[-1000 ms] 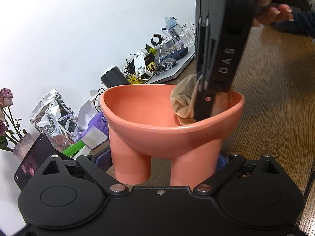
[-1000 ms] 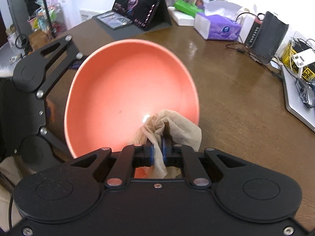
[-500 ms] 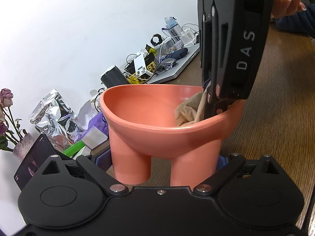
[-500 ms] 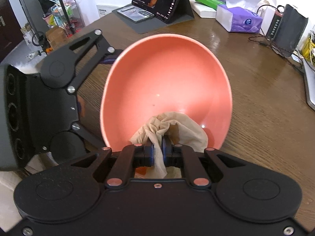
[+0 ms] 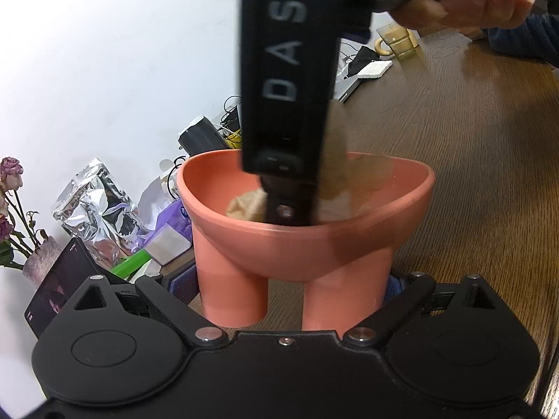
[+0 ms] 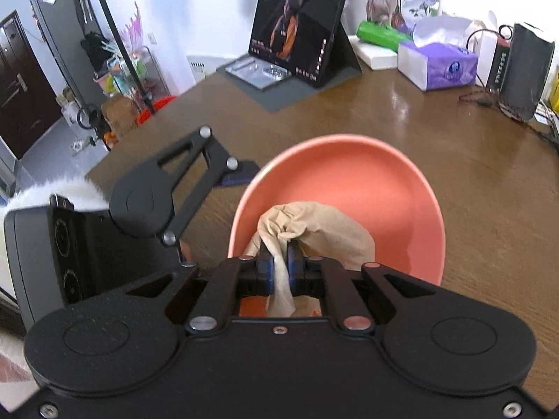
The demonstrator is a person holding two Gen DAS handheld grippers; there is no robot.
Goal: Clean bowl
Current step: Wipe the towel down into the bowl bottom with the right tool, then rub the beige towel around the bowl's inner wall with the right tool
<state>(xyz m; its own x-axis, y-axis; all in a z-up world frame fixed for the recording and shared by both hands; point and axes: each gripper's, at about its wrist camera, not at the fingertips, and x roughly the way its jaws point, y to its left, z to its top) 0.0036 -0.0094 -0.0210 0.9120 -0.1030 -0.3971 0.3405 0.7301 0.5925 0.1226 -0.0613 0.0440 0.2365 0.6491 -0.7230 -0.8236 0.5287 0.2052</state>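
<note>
While tilted into bowl (image 6: 367,188), right hand-held gripper (image 6: 279,265) pinches cloth (image 6: 314,223)

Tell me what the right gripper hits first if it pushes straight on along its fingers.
Most likely the bowl's inner wall. The right gripper, shut on the beige cloth, points down into it, so the cloth would press there first. Depth is hard to judge.

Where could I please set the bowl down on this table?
Bare wood lies between the bowl and the tablet, and right of the bowl toward the tissue box. The wall edge of the table is crowded.
</note>
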